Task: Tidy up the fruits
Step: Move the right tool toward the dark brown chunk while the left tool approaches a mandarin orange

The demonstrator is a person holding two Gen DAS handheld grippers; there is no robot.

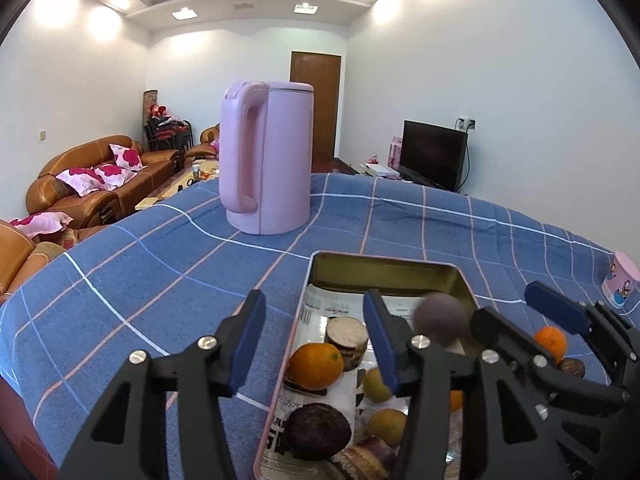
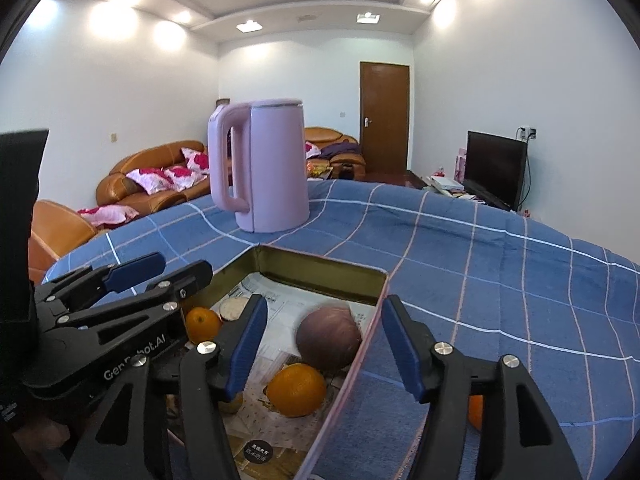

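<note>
A shallow metal tin (image 1: 384,274) (image 2: 320,272) lined with printed paper sits on the blue checked cloth. It holds oranges (image 1: 316,365) (image 2: 296,389), dark passion fruits (image 1: 318,431), yellow-green fruits (image 1: 386,426) and cut sugarcane pieces (image 1: 347,340). A blurred purple-brown round fruit (image 1: 440,320) (image 2: 329,339) is in the air just above the tin, below my right gripper (image 2: 325,344), which is open and empty. My left gripper (image 1: 316,342) is open and empty over the tin's left rim. Another orange (image 1: 551,342) and a dark fruit (image 1: 572,367) lie on the cloth to the right.
A tall pink kettle (image 1: 266,158) (image 2: 260,166) stands on the cloth behind the tin. A small pink cup (image 1: 620,282) is at the far right edge. Sofas, a TV and a door lie beyond the table.
</note>
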